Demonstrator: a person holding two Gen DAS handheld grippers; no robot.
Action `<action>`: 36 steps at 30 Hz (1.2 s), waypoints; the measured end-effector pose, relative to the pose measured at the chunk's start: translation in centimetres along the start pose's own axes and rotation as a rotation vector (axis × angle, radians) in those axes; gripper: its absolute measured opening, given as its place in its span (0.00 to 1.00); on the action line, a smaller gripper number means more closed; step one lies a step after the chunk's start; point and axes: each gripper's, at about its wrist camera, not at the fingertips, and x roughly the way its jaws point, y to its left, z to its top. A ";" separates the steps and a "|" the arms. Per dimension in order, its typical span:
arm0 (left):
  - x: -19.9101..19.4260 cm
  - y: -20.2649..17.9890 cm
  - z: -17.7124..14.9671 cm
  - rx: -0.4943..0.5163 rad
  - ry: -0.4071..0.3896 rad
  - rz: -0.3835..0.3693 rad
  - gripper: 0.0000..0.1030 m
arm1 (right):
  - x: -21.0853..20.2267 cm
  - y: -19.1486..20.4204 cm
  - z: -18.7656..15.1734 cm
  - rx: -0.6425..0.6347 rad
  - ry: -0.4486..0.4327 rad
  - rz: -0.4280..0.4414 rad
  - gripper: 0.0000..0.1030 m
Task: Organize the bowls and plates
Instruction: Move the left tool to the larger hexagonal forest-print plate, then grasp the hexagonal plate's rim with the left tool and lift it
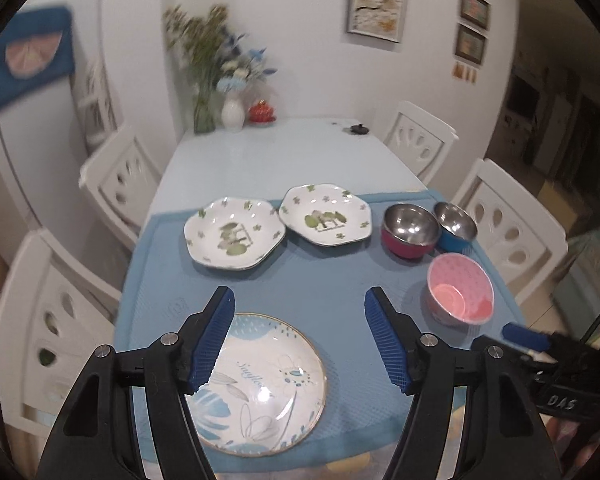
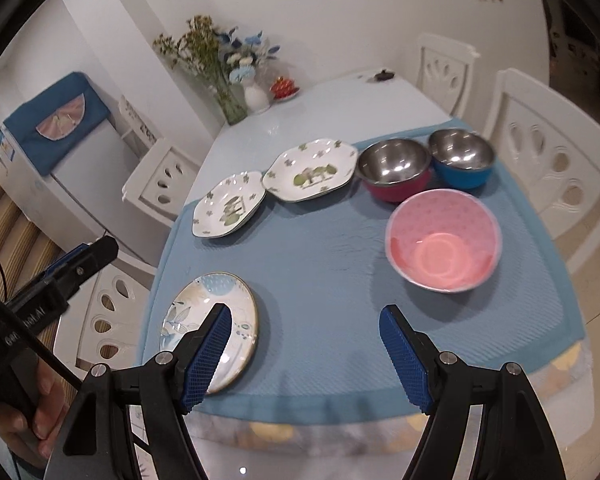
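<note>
left gripper (image 1: 300, 300) jaws apart, empty, above blue mat (image 1: 324, 280) | right gripper (image 2: 305, 316) jaws apart, empty | round floral plate (image 1: 260, 384) at 6 o'clock under left jaws | pink bowl (image 2: 444, 240) 1 o'clock of right gripper | two clover plates (image 1: 236, 236) (image 1: 326, 216) 12 o'clock | magenta steel bowl (image 1: 410, 230) touching blue steel bowl (image 1: 456, 226), 1 o'clock
</note>
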 end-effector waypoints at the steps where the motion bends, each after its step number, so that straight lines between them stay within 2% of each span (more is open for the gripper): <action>1: 0.5 0.9 0.2 -0.017 0.006 -0.002 0.64 | 0.9 0.4 0.4 -0.001 0.012 0.001 0.72; 5: 3.4 4.9 0.9 -0.064 0.044 0.015 0.65 | 5.3 1.9 2.3 -0.009 0.062 -0.014 0.72; 7: 5.1 6.6 1.4 -0.073 0.073 0.008 0.72 | 7.5 2.5 3.3 -0.006 0.090 -0.016 0.72; 11: 8.7 9.7 2.9 -0.063 0.093 0.027 0.75 | 13.3 3.4 5.8 0.051 0.174 0.024 0.72; 15: 13.5 13.7 4.7 -0.113 0.143 -0.013 0.75 | 18.8 4.3 7.7 0.120 0.226 0.049 0.72; 20: 20.6 18.0 6.7 -0.167 0.206 -0.077 0.75 | 25.4 4.9 9.9 0.186 0.268 0.030 0.72; 25: 26.8 19.5 7.4 -0.149 0.257 -0.136 0.75 | 30.0 5.6 11.7 0.198 0.299 0.020 0.71; 29: 31.3 20.4 7.5 -0.142 0.302 -0.151 0.73 | 32.6 6.6 12.4 0.163 0.318 0.015 0.69; 32: 32.9 21.1 7.6 -0.145 0.314 -0.165 0.69 | 34.5 7.6 12.9 0.128 0.332 0.020 0.58; 34: 33.7 21.5 7.8 -0.137 0.318 -0.179 0.67 | 35.4 8.0 13.2 0.117 0.326 0.022 0.57; 36: 34.6 21.5 7.8 -0.119 0.333 -0.206 0.56 | 36.2 8.4 13.4 0.098 0.313 0.017 0.53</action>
